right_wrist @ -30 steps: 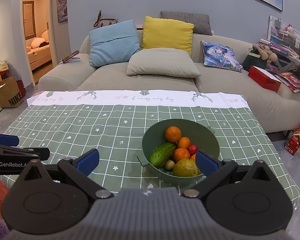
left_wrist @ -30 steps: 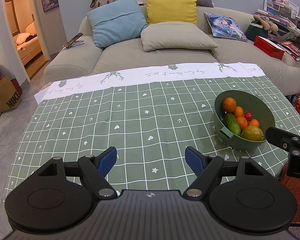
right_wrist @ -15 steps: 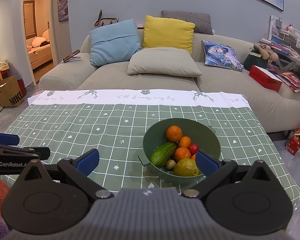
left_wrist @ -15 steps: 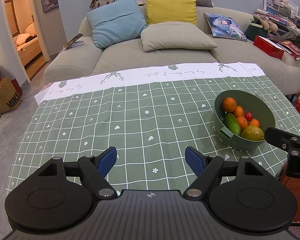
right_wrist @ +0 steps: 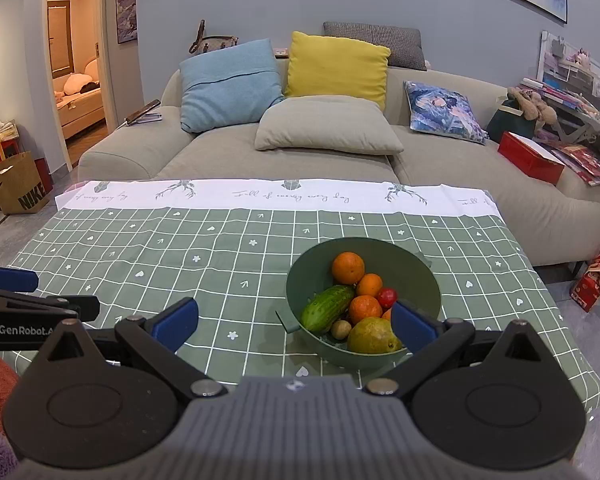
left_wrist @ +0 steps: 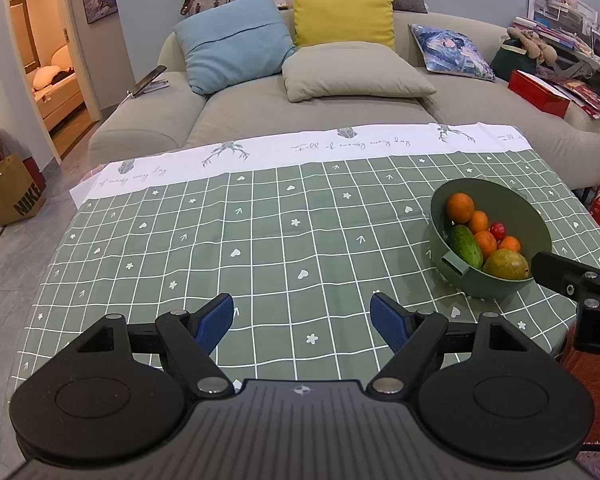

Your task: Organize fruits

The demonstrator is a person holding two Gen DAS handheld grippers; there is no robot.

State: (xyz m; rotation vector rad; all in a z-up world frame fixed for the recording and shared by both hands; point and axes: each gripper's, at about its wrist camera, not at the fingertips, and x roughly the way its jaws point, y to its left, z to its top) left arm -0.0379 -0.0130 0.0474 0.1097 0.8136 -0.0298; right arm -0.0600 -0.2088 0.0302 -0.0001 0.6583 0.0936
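Observation:
A green bowl point(right_wrist: 424, 276) point(left_wrist: 540, 220) stands on the right part of the checked green tablecloth point(left_wrist: 260, 240). It holds several oranges point(right_wrist: 348, 267), a cucumber point(right_wrist: 326, 307), a small red fruit point(right_wrist: 387, 297), a yellow-green mango point(right_wrist: 372, 336) and a small brown fruit point(right_wrist: 341, 329). My right gripper point(right_wrist: 296, 320) is open and empty, just in front of the bowl. My left gripper point(left_wrist: 302, 316) is open and empty over the near middle of the table, left of the bowl.
A beige sofa point(right_wrist: 220, 152) with several cushions stands behind the table. A red box point(right_wrist: 530, 158) and clutter lie at its right end. A paper bag point(right_wrist: 18, 188) sits on the floor at left. The right gripper's arm shows in the left wrist view point(left_wrist: 572, 276).
The right wrist view has shifted slightly, the bowl sitting a touch further right. The left gripper has not visibly moved. Both stay open.

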